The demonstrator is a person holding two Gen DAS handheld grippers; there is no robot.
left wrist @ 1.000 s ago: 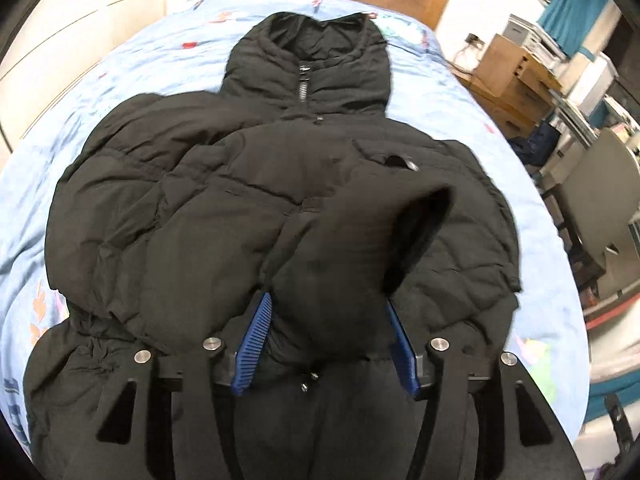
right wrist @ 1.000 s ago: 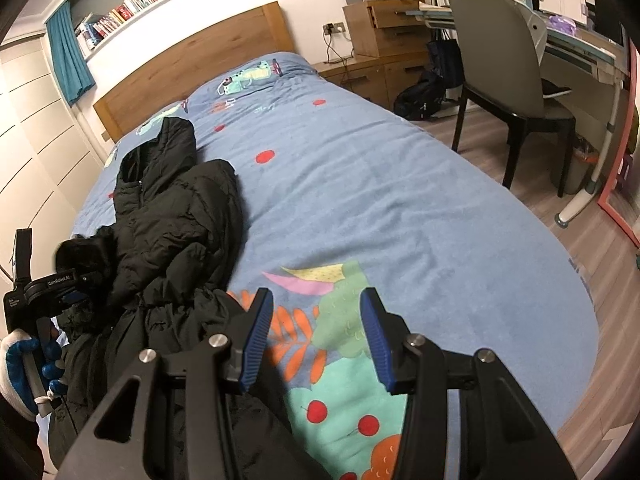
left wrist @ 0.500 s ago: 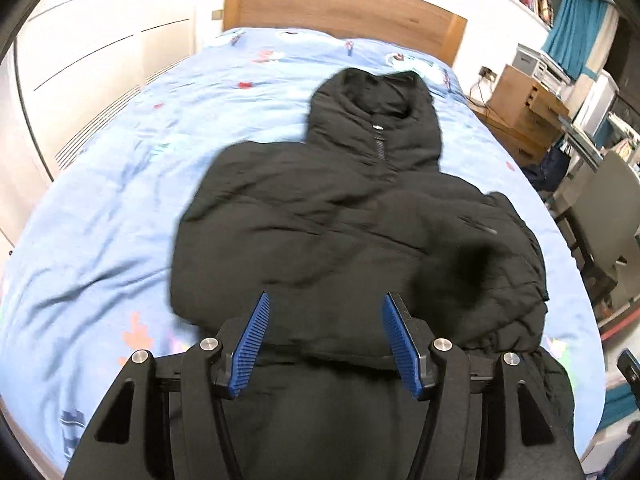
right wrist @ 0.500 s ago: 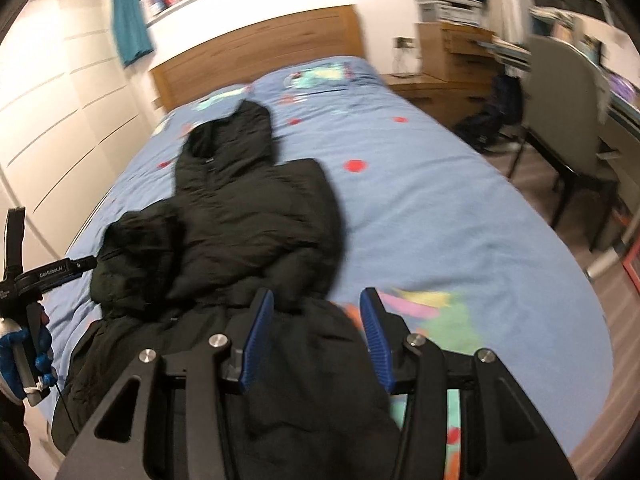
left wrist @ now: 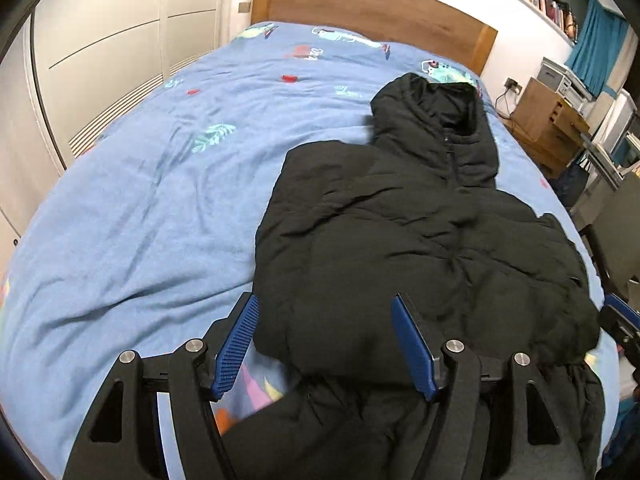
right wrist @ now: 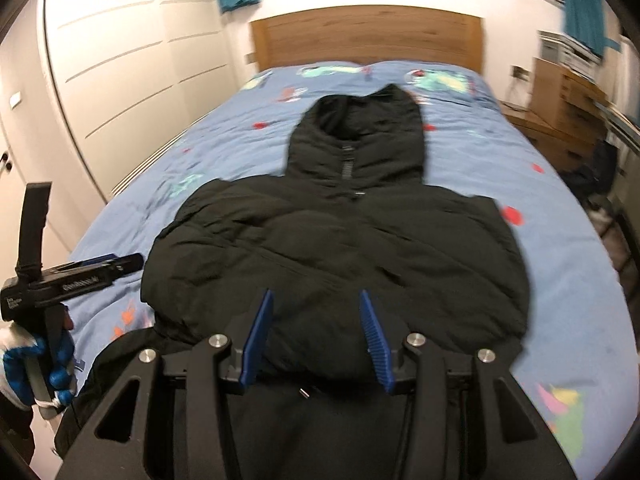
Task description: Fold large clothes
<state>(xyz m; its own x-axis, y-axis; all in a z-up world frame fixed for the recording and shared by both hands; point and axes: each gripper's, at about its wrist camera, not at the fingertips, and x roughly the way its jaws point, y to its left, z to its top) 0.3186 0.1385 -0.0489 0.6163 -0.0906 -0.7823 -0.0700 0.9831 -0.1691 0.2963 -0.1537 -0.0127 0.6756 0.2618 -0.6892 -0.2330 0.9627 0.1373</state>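
Note:
A black hooded puffer jacket (left wrist: 420, 248) lies front up on the blue patterned bed (left wrist: 160, 200), hood toward the headboard, both sleeves folded across its chest. It also fills the middle of the right wrist view (right wrist: 340, 248). My left gripper (left wrist: 324, 344) is open and empty, over the jacket's lower left edge. My right gripper (right wrist: 316, 336) is open and empty, over the jacket's lower middle. The left gripper also shows in the right wrist view (right wrist: 100, 268), at the jacket's left side, held by a gloved hand.
A wooden headboard (right wrist: 364, 36) stands at the far end. White wardrobe doors (left wrist: 100, 60) line the left side. A wooden cabinet (left wrist: 556, 128), a desk and a chair stand to the right of the bed.
My left gripper has let go of the sleeve, which now lies folded across the chest, and drawn back to the left. My right gripper has swung left from the bare bed to over the jacket.

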